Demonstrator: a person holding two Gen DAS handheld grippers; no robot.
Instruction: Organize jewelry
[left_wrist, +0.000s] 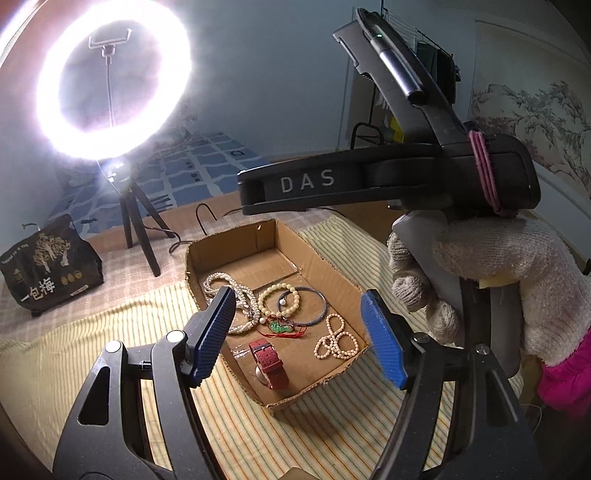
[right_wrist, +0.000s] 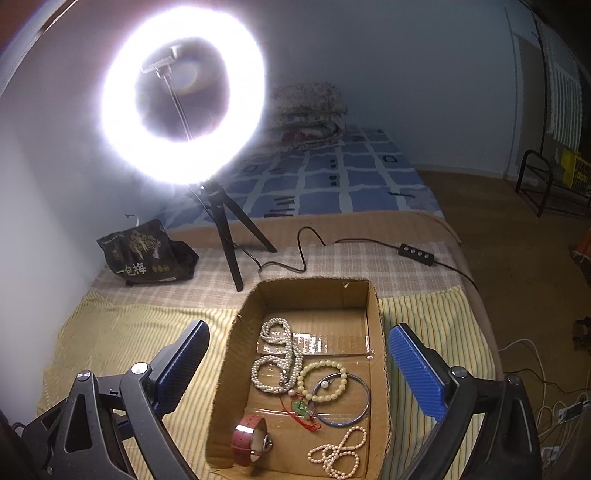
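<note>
A shallow cardboard box (right_wrist: 375, 314) sits on a yellow striped cloth (right_wrist: 110, 332) spread over a checked cover on a bed. All the jewelry lies inside the box: a white pearl necklace (right_wrist: 277, 354) toward its far left part, a cream bead bracelet (right_wrist: 325, 382) overlapping a dark bangle (right_wrist: 347, 400) near the middle, a green pendant on red cord (right_wrist: 303, 408) just beside them, a red-strapped watch (right_wrist: 251, 439) at the near left corner and a loop of pale beads (right_wrist: 340, 454) at the near right corner.

The left gripper (left_wrist: 299, 332) hangs over the box with its jaws apart and nothing between them. The right gripper (right_wrist: 295, 369) has its jaws spread wide, one finger either side of the box, also empty; a gloved hand (left_wrist: 480, 280) carries it.

Behind the box, a lit ring light (right_wrist: 184, 96) stands on a small tripod, its cable trailing along the far edge of the cover. A black snack bag (right_wrist: 144, 254) rests at the far left corner. Beyond lie a blue patterned sheet (right_wrist: 332, 177) and folded quilts (right_wrist: 306, 110) against a pale wall.
</note>
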